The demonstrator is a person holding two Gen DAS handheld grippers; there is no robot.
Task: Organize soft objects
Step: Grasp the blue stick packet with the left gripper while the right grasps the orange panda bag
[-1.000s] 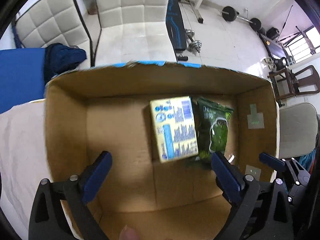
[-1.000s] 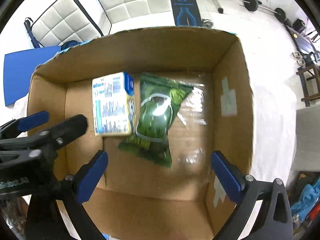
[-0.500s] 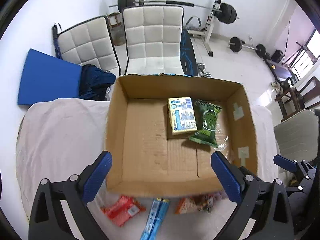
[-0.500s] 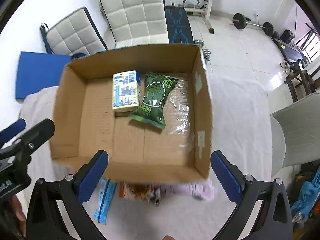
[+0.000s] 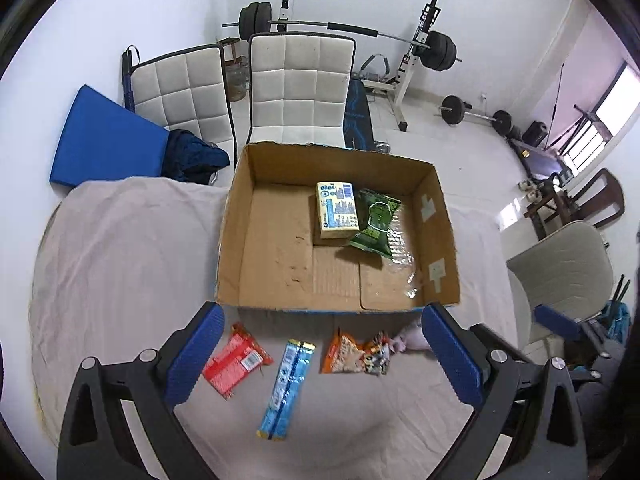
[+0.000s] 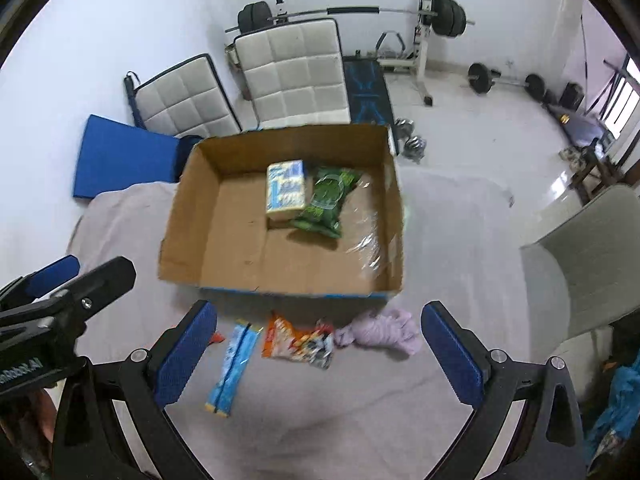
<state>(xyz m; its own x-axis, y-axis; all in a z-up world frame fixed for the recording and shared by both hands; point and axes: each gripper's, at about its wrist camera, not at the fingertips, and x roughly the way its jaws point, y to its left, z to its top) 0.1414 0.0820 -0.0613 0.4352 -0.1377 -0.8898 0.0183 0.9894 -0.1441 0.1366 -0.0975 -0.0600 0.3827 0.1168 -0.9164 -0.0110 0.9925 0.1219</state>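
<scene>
An open cardboard box (image 5: 240, 240) (image 6: 180, 224) sits on a cloth-covered table. Inside lie a yellow-blue pack (image 5: 337, 209) (image 6: 285, 193) and a green pouch (image 5: 374, 223) (image 6: 326, 202). In front of the box lie a red packet (image 5: 234, 362), a blue stick pack (image 5: 286, 388) (image 6: 234, 364), an orange snack bag (image 5: 354, 354) (image 6: 298, 342) and a lilac cloth (image 5: 410, 338) (image 6: 380, 330). My left gripper (image 5: 320, 360) is open and empty above the packets. My right gripper (image 6: 318, 352) is open and empty over the snack bag and cloth.
The beige cloth (image 5: 120, 264) covers the table. Two white padded chairs (image 5: 300, 88) and a blue mat (image 5: 104, 144) stand behind the box. A grey chair (image 5: 560, 272) stands at the right. Gym weights (image 5: 436, 56) are at the back.
Both grippers have pulled back and up out of the box, open and empty. The packets in front of the box have come into view.
</scene>
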